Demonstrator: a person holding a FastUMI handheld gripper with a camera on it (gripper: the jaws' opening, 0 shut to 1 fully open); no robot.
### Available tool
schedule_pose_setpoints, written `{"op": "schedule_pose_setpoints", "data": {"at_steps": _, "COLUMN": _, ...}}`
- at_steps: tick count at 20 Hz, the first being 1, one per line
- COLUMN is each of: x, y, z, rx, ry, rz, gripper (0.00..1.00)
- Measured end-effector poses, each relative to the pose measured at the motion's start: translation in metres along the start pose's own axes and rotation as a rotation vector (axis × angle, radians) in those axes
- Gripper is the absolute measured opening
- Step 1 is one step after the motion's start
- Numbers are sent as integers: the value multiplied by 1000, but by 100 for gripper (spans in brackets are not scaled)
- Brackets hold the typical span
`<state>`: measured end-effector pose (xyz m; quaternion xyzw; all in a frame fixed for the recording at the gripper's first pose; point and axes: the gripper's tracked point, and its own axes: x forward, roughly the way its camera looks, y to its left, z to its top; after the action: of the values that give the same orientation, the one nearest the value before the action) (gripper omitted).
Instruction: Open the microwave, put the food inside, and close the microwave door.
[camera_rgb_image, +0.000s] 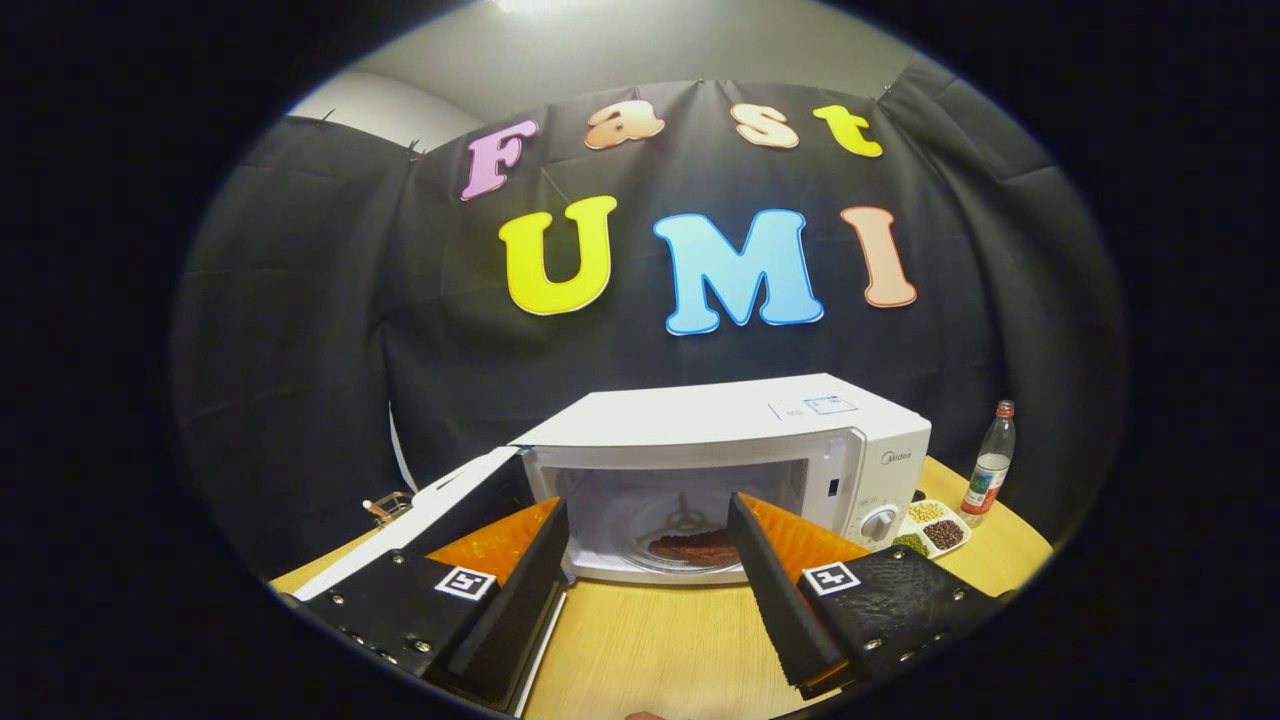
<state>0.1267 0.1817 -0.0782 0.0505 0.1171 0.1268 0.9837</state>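
Observation:
A white microwave (760, 430) stands on the wooden table just beyond my fingers. Its door (430, 515) is swung wide to the left, behind my left finger. Inside the lit cavity, a dark reddish piece of food (692, 546) lies on the glass turntable. My gripper (650, 520) is open with nothing between its fingers; it hangs a short way in front of the cavity opening, the food showing in the gap between the two fingers. The control knob (880, 522) sits on the microwave's right panel.
To the right of the microwave stand a clear bottle with a red cap (990, 468) and a white divided dish of beans and grains (930, 530). The wooden table (660, 650) stretches toward me under the fingers. A small metal object (385, 508) lies left of the door.

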Motion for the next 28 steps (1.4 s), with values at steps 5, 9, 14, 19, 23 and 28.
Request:
{"op": "schedule_pose_setpoints", "data": {"at_steps": 5, "x": -53, "y": 48, "z": 12, "rx": -32, "ry": -27, "rz": 116, "gripper": 96}}
{"op": "schedule_pose_setpoints", "data": {"at_steps": 9, "x": -84, "y": 94, "z": 18, "rx": -30, "ry": -40, "rz": 223, "gripper": 96}}
{"op": "schedule_pose_setpoints", "data": {"at_steps": 14, "x": -121, "y": 152, "z": 23, "rx": -39, "ry": -56, "rz": 358, "gripper": 96}}
{"op": "schedule_pose_setpoints", "data": {"at_steps": 19, "x": -151, "y": 198, "z": 16, "rx": -45, "ry": -53, "rz": 480, "gripper": 96}}
{"op": "schedule_pose_setpoints", "data": {"at_steps": 23, "x": -170, "y": 228, "z": 4, "rx": -46, "ry": -35, "rz": 562, "gripper": 96}}
{"op": "schedule_pose_setpoints", "data": {"at_steps": 28, "x": -181, "y": 256, "z": -23, "rx": -54, "ry": 22, "rz": 650, "gripper": 83}}
